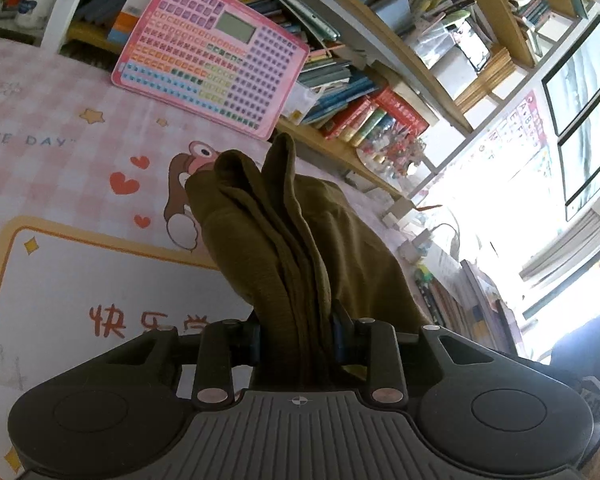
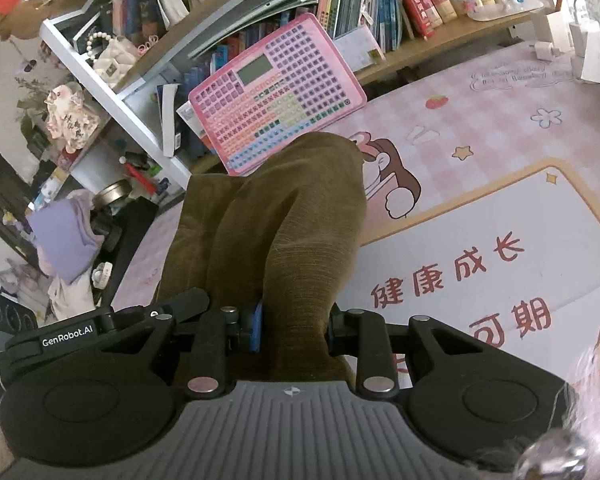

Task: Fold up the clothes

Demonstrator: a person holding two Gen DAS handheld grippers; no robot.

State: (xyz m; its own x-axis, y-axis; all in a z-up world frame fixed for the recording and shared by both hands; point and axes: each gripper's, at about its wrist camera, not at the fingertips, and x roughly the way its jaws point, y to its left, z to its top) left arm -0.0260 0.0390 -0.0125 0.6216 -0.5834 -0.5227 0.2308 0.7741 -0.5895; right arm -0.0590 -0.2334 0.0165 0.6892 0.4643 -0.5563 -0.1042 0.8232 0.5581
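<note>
Mat (image 1: 80, 120), pink-checked, covers the desk below an olive garment (image 1: 300, 240) held bunched above it. Left gripper (image 1: 296, 340) pinches its gathered folds; right gripper (image 2: 294, 328) pinches another bunch. Pink keypad (image 1: 208, 52) leans on books behind.

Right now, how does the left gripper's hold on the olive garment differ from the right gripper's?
The left gripper clamps several stacked layers of the olive garment, their edges fanning up in ridges; the right gripper clamps one smooth, rounded bunch of the same cloth. In the left wrist view the cloth rises to a free peak, while in the right wrist view it drapes away in broad folds. Both are shut on cloth above the pink desk mat.
</note>
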